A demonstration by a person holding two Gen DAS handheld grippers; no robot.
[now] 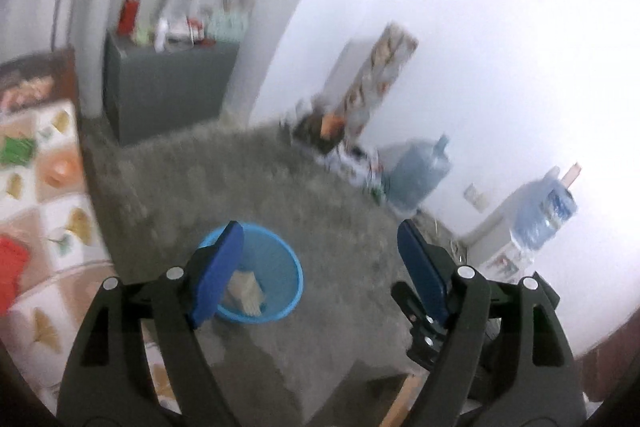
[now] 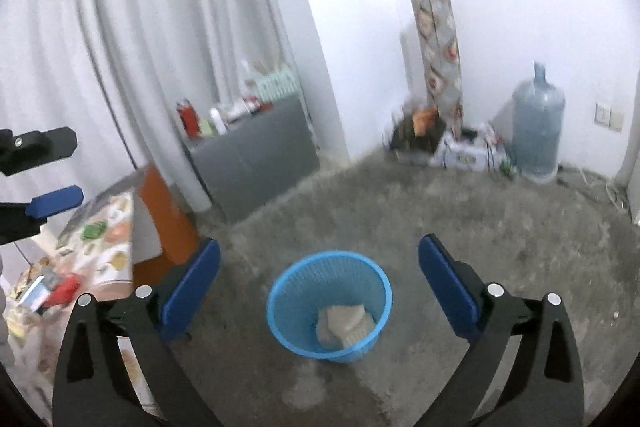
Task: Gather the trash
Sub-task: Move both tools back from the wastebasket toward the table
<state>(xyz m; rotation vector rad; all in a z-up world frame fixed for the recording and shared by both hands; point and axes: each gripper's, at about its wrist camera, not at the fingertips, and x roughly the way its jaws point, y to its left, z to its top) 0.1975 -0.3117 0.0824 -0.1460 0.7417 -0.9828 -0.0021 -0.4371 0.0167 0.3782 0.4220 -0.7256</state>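
A blue mesh waste basket [image 2: 328,303] stands on the grey floor with crumpled white paper [image 2: 344,323] inside. It also shows in the left wrist view [image 1: 276,267], partly behind a finger, with paper [image 1: 246,291] in it. My right gripper [image 2: 320,287] is open and empty, held above the basket. My left gripper [image 1: 320,267] is open and empty, above and to the right of the basket; its blue pad [image 2: 56,201] shows at the left edge of the right wrist view.
A table with a patterned cloth [image 2: 116,247] holds red [image 1: 12,263] and green [image 1: 16,151] items at the left. A grey cabinet [image 2: 256,151] with bottles stands by the curtain. Water jugs [image 2: 538,123], boxes [image 2: 460,151] and a rolled mat [image 2: 440,55] line the far wall.
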